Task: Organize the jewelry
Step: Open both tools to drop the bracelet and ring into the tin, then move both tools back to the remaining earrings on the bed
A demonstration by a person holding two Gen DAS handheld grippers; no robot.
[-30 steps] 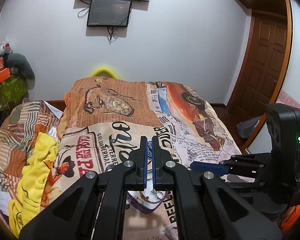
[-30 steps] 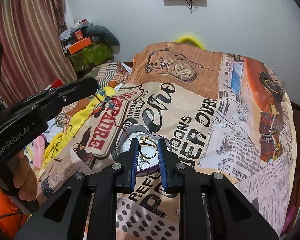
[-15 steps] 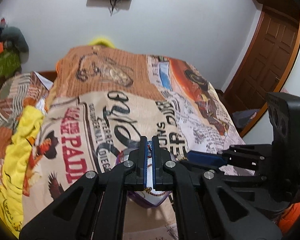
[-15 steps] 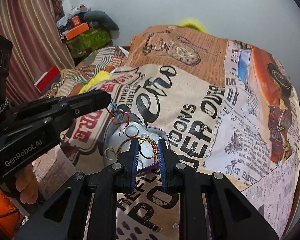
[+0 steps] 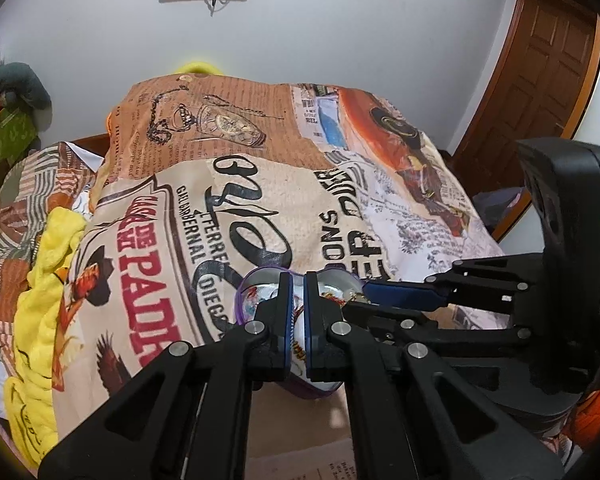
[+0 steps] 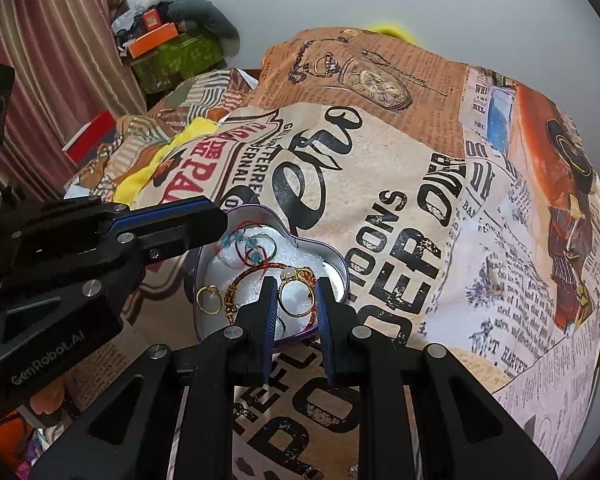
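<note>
Left wrist: left gripper (image 5: 296, 280) fully closed over tin (image 5: 256, 280) on bedspread (image 5: 260, 200); couldn't tell if anything was pinched. Right gripper (image 5: 364, 298) alongside.

Right wrist: right gripper (image 6: 296, 286) narrowly parted, gold ring (image 6: 296, 296) between pads; grip unclear. Bracelet (image 6: 256, 270), second ring (image 6: 209, 299) inside tin (image 6: 340, 268).

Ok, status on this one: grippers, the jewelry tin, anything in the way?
Left gripper shut, thin red thread at its tip over the heart-shaped tin. Right gripper narrowly parted around a gold ring; grip unclear. Nothing blocking.
</note>
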